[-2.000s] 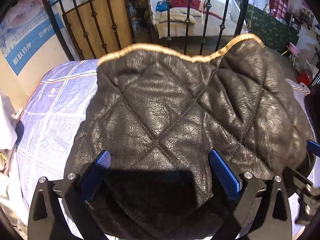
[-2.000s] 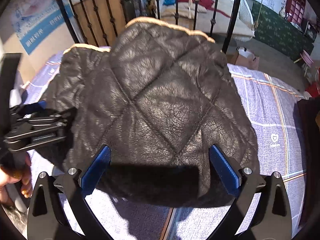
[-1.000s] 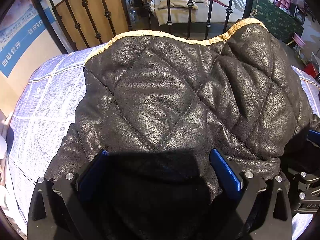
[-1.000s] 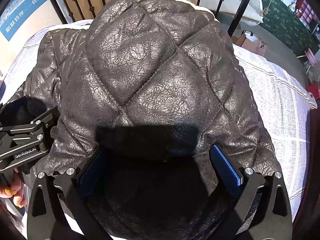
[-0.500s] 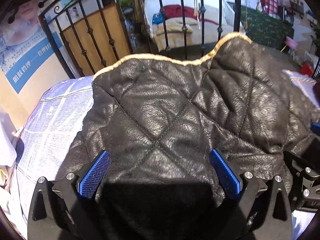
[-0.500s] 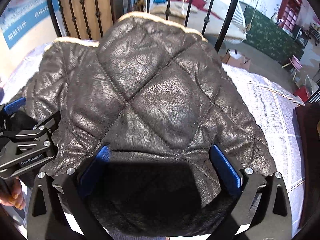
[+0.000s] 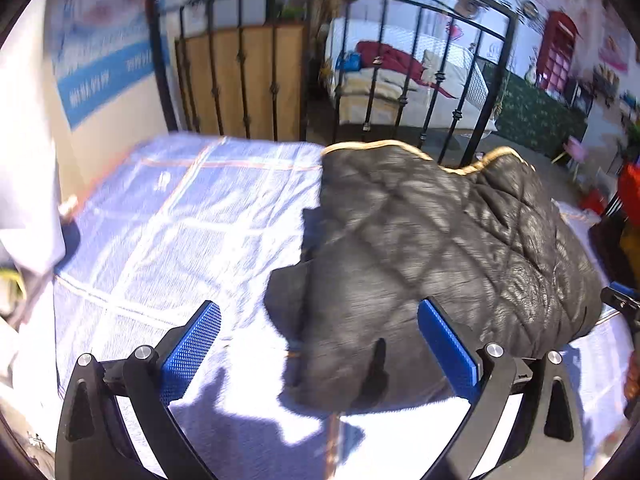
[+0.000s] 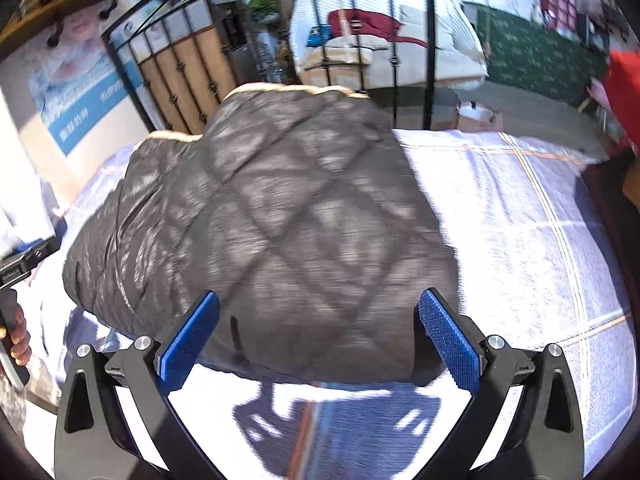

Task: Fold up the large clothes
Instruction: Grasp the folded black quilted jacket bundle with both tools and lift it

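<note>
Broadly: bed (image 7: 168, 216) carries the jacket (image 7: 440, 248), folded in a puffy bundle toward its right half. Left gripper (image 7: 318, 344) and right gripper (image 8: 318, 334) both gape, empty, at its near edge. Risk: stiff quilting springs open; trim (image 7: 400, 146) end near the rail may slide.
</note>
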The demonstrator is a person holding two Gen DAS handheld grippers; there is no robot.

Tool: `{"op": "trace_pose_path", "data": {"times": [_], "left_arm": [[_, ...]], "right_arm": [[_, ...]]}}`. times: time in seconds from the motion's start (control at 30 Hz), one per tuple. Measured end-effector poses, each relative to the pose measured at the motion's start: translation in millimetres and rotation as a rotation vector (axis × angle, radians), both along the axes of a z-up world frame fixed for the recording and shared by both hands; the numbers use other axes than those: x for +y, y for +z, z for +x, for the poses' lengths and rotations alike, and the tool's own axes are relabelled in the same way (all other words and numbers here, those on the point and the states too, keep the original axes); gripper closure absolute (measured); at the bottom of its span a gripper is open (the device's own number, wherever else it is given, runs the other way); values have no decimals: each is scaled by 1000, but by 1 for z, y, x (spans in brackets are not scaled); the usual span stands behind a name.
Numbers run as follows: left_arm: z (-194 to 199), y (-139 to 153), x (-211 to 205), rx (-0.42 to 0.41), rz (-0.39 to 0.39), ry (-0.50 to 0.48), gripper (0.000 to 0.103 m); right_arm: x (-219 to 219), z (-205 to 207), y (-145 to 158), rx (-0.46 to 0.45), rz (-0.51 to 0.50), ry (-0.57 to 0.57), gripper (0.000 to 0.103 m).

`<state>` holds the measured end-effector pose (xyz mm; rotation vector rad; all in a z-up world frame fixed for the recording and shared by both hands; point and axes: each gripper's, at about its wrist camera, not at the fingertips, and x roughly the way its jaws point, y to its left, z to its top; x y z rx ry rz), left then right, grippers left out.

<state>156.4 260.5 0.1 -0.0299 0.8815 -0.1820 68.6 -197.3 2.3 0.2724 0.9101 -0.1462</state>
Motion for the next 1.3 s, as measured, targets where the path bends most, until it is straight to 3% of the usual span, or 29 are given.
{"op": "trace_pose_path", "data": {"times": [0.23,0.4,0.47,0.57,0.7,0.97,1.07,1.3], "left_arm": [[53,-8,44,137,-219,-55,6],[90,-40,36,283,-384,-64,6],[100,-52,25,326,-394,-74,6],[108,-65,14,384,-412,-90,6],[105,-78,6,425,-326,-71,6],[108,-129,17,464,-497,-24,4],[113,-153,22,494,-635,15,4],[116,-147,18,495,-601,-6,4]], "right_arm": [[-90,38,3,26,273,-34,5],[-115,75,-12,55,462,15,5],[-119,90,-20,82,506,45,5],[-121,108,-33,138,528,65,5],[-123,122,-48,182,532,86,5],[-129,125,-70,165,585,80,5],[-132,119,-70,139,617,88,5],[-162,107,-71,112,652,47,5]]}}
